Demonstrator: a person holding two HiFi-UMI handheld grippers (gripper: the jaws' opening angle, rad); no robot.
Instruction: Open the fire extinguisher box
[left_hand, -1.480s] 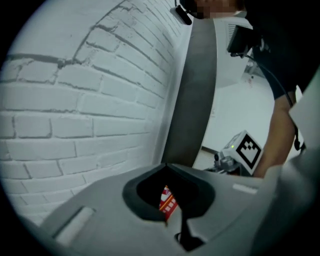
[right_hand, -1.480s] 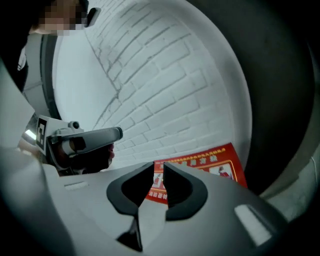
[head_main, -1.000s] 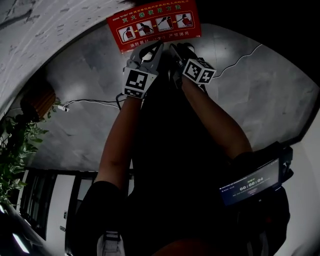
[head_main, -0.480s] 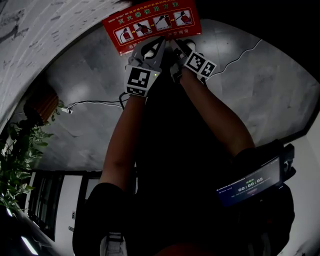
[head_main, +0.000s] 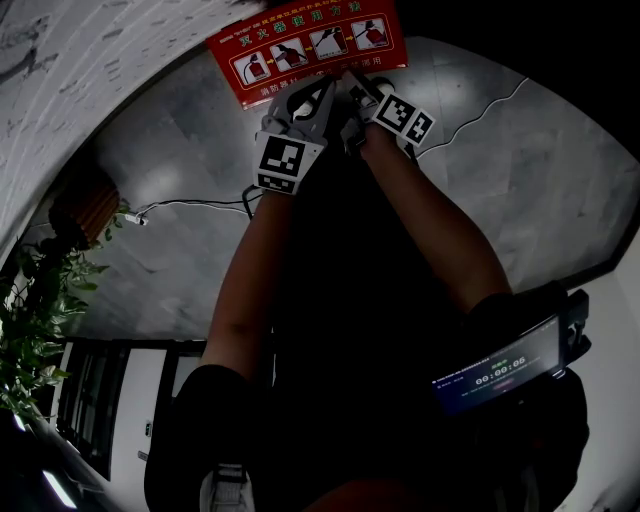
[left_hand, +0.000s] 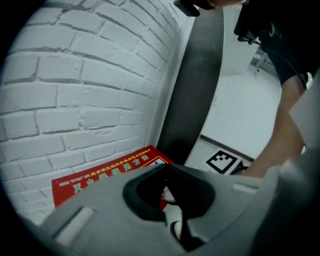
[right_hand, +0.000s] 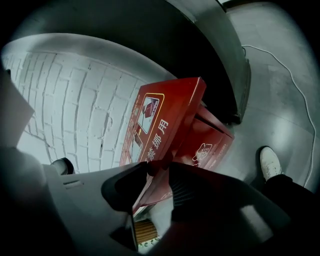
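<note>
The red fire extinguisher box (head_main: 300, 45) stands against the white brick wall, its lid bearing pictograms and white print. Both grippers are at its near edge. In the right gripper view the lid (right_hand: 160, 115) stands slightly off the box body (right_hand: 212, 142). My right gripper (right_hand: 161, 167) straddles the lid's edge; its jaws have just been closing and now pinch that edge. In the head view it (head_main: 352, 85) sits right of the left gripper (head_main: 312, 88). The left gripper (left_hand: 166, 168) has its tips together over the red label (left_hand: 100, 177). Whether it grips anything is hidden.
The white brick wall (left_hand: 90, 85) runs behind the box, beside a dark pillar (left_hand: 197, 85). A white cable (head_main: 180, 205) lies on the grey marble floor (head_main: 170, 260). A plant (head_main: 30, 300) stands at the left. The person's shoe (right_hand: 270, 162) is near the box.
Both grippers have moved closer to the box's near edge. The right gripper has rolled, its marker cube now turned more edge-on, and sits lower against the lid.
</note>
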